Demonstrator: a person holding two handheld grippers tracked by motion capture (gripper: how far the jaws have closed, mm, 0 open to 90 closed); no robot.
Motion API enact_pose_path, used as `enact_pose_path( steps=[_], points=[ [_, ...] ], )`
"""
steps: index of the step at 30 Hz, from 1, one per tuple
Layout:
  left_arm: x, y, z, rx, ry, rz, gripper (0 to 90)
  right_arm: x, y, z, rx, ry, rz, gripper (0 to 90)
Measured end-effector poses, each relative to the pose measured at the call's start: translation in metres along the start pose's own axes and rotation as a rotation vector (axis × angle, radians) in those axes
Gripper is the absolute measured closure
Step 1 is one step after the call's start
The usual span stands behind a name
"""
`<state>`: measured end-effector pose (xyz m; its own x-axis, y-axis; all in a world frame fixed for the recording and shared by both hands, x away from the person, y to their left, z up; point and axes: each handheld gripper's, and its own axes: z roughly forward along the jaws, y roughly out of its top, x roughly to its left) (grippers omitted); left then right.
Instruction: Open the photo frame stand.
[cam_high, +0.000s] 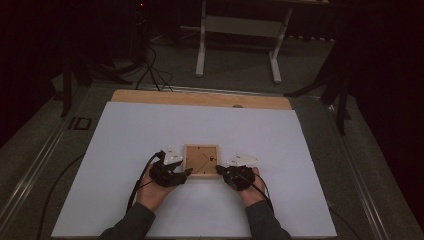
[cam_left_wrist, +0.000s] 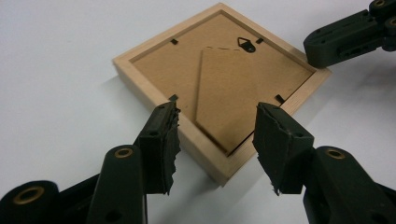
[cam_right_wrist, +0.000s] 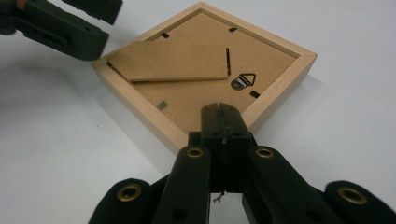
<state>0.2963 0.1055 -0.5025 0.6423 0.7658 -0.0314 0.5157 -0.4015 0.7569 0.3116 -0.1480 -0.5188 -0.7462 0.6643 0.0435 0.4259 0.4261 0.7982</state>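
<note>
A small wooden picture frame (cam_high: 201, 160) is laid face down on the white surface (cam_high: 125, 135), somewhat nearer its near edge than its far edge and about midway between the left and right edges; its brown backboard (cam_left_wrist: 224, 88), a folding stand (cam_right_wrist: 173, 60) and a metal hanger (cam_right_wrist: 243, 80) are turned upward; the left tongs (cam_left_wrist: 215, 140) are held apart astride the frame's near-left corner, no pad seen pressing on the wood; the right tongs (cam_right_wrist: 223, 122) are pressed together at the frame's near-right corner, nothing seen between them.
</note>
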Motion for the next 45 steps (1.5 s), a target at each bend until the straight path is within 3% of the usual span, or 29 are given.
enact_pose_path(
  steps=[7,14,24,35,42,45],
  points=[
    [-0.004,0.009,0.012,0.05,0.006,0.019,49.6,0.0,0.0,0.0,-0.001,-0.001,-0.002,89.8],
    [-0.005,0.013,0.018,0.065,-0.003,0.035,49.6,0.001,0.0,-0.001,0.005,0.001,-0.009,89.7],
    [-0.011,0.021,0.026,0.115,0.003,0.084,48.7,0.0,0.0,-0.001,0.002,0.004,-0.008,89.7],
    [-0.007,0.029,0.035,0.161,-0.014,0.058,49.9,0.0,0.0,-0.001,0.001,0.007,-0.005,89.7],
    [-0.009,0.034,0.036,0.189,-0.005,0.075,51.0,0.0,-0.001,-0.001,0.0,0.008,-0.005,89.7],
    [-0.005,0.037,0.033,0.178,-0.028,0.049,51.0,-0.001,-0.001,-0.001,0.0,0.012,-0.002,89.7]
  ],
)
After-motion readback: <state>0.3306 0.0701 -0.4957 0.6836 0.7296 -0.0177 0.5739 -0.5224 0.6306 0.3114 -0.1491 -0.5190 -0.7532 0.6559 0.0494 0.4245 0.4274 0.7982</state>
